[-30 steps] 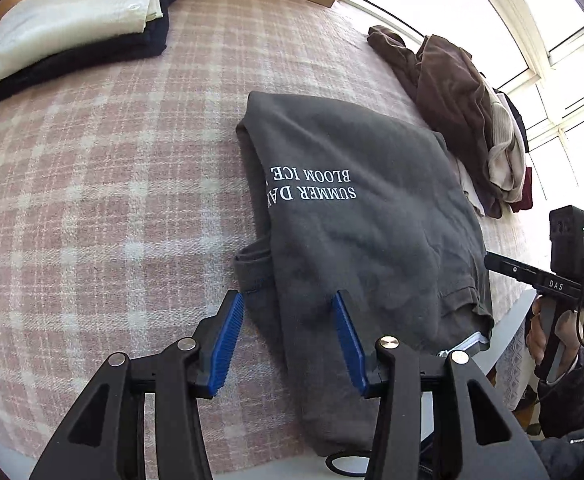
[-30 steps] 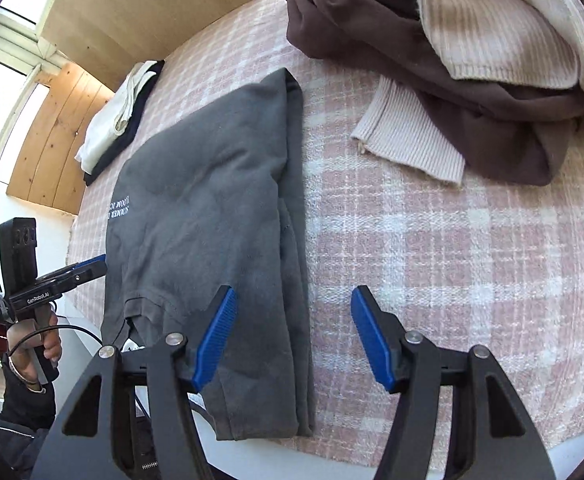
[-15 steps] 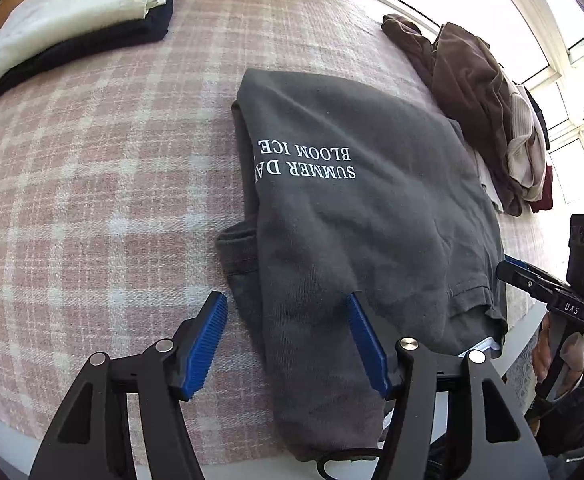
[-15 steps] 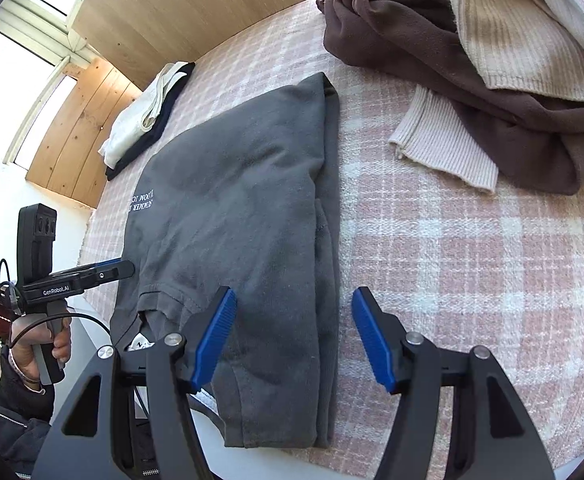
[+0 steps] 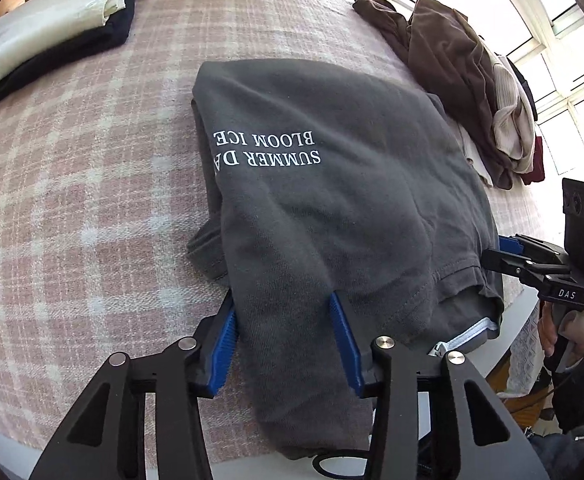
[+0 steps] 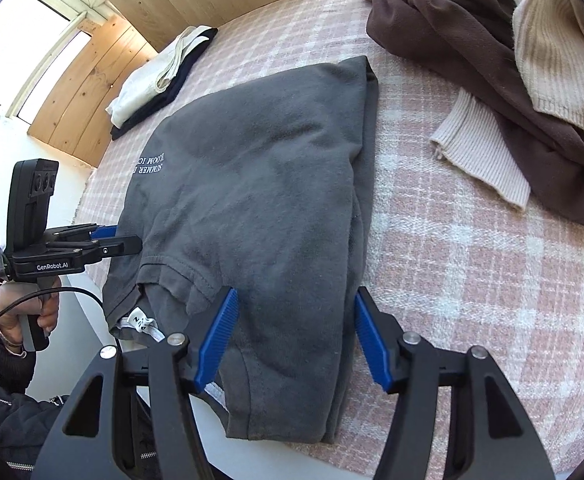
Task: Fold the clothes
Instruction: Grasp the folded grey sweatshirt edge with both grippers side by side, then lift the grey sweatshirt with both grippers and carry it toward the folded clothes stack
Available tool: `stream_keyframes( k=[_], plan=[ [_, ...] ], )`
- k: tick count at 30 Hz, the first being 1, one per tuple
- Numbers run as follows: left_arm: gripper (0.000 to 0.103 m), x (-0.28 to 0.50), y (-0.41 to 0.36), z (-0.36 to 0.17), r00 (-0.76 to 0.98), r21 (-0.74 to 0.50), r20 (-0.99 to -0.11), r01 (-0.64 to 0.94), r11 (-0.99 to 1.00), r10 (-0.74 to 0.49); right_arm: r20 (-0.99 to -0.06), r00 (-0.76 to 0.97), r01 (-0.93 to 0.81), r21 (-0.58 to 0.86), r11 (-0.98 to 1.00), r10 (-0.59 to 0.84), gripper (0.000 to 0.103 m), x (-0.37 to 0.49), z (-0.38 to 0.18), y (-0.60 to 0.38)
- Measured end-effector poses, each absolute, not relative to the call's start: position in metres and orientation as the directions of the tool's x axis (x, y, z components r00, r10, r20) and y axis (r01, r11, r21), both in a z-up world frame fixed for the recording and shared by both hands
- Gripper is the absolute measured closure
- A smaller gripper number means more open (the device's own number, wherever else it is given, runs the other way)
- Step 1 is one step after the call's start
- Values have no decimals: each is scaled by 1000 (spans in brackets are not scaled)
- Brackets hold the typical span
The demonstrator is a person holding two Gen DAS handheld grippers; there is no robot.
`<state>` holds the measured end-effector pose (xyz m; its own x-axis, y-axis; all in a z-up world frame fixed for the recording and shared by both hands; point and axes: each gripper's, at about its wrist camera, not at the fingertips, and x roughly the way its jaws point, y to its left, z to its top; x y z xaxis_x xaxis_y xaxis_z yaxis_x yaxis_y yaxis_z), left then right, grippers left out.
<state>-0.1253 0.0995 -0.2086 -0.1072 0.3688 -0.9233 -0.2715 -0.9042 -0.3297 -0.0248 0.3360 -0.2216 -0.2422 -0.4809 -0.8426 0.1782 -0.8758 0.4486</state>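
With both grippers, left gripper point(image 5: 284, 340) and right gripper point(image 6: 293, 338), just closing around the near corners of the dark grey folded cotton sweatshirt point(image 5: 331, 208) at the frame's bottom, I pinch every layer evenly.

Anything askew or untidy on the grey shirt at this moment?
Yes. On the grey shirt, a bit of sleeve or hem pokes out from under the folded left edge, and the white neck label hangs out at the near edge. Nothing looks damaged or spilled.
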Motion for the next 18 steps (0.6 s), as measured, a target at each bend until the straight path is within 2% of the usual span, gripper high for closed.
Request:
stream_keyframes(
  k=[2, 5, 9, 12, 15, 18],
  plan=[
    [72, -127, 92, -208, -105, -341, -919, -270, -901, 379, -849, -237, 188, 437, -880, -472, 62, -26, -222, 336],
    [79, -128, 77, -207, -109, -344, -916, -280, -896, 385, -841, -229, 196, 453, -870, -490, 77, -27, -223, 336],
    [88, -125, 78, -200, -119, -343, -912, -300, -890, 391, -835, -224, 213, 461, -862, -502, 82, -28, -221, 335],
    [87, -125, 77, -199, -114, -338, -916, -303, -891, 386, -828, -212, 197, 484, -853, -519, 82, -31, -222, 337],
    [81, -126, 76, -205, -108, -340, -917, -285, -896, 383, -858, -180, 207, 445, -871, -481, 72, -33, -226, 330],
    [81, -127, 77, -206, -115, -319, -923, -308, -896, 368, -886, -188, 265, 369, -891, -423, 69, -31, -220, 314]
  ],
)
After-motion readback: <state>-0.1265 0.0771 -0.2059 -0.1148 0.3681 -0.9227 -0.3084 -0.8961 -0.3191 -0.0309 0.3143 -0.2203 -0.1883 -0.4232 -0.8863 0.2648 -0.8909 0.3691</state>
